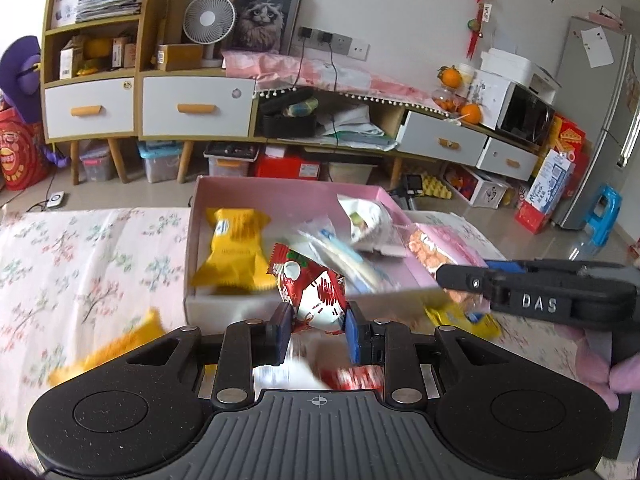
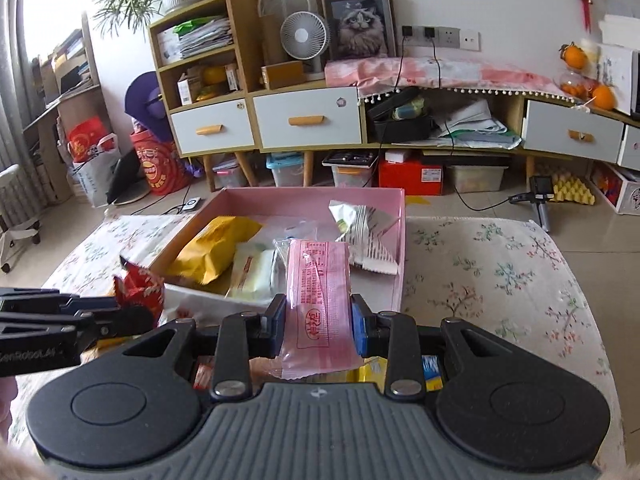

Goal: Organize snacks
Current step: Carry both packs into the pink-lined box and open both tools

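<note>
Our left gripper (image 1: pixel 318 326) pinches a red-and-white snack packet (image 1: pixel 316 294) just short of the pink box (image 1: pixel 280 192); our right gripper (image 2: pixel 318 326) clamps a pink wrapper (image 2: pixel 320 300) at the box's near wall. Both look light, crinkly and slippery, so we judge mid-body holds safest.

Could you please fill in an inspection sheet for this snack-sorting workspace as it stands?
Surface: floral cloth covers the table.
Job's things: pink box holds a yellow packet, a white striped packet and pale packets; red packet and pink packet are held near its front edge.
Clutter: more packets lie loose on the cloth in front of the box.
Grippers: left claw shut on the red packet; right claw shut on the pink packet.
Cables: black leads hang from wall sockets.
Surroundings: cabinet, fan, cat picture, oranges.
</note>
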Action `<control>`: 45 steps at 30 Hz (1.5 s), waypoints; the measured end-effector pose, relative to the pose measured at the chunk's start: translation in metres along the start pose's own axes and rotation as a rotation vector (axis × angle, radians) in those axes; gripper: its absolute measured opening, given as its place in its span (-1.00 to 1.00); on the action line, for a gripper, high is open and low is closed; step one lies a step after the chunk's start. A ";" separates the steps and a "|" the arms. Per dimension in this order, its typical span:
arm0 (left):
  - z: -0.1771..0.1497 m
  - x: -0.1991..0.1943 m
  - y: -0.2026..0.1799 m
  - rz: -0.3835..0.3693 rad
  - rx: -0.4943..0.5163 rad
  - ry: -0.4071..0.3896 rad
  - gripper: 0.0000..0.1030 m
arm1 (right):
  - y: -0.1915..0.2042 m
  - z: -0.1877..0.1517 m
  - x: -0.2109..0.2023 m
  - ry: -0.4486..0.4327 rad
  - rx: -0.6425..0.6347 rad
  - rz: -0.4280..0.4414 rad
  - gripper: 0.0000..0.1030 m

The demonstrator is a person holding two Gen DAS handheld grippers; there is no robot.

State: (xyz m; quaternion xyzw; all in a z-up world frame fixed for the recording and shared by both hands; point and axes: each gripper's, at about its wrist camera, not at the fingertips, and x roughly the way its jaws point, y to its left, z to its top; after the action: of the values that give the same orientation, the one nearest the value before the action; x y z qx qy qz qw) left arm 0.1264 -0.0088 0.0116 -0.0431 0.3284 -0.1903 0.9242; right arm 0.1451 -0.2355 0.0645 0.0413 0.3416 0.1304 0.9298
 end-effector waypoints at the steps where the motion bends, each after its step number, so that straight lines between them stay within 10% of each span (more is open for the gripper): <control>1: 0.003 0.005 0.001 -0.003 -0.002 0.000 -0.51 | 0.000 0.002 0.005 0.001 0.005 -0.002 -0.42; 29: 0.052 0.120 0.008 0.070 -0.016 0.033 -0.38 | -0.016 0.017 0.047 0.015 0.086 -0.030 -0.41; 45: 0.041 0.081 0.001 0.065 -0.010 0.024 0.26 | -0.013 0.021 0.026 -0.012 0.088 -0.032 0.30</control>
State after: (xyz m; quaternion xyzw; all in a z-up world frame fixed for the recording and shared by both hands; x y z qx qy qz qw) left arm 0.2098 -0.0401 -0.0044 -0.0349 0.3417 -0.1591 0.9256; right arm 0.1810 -0.2408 0.0624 0.0774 0.3421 0.1000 0.9311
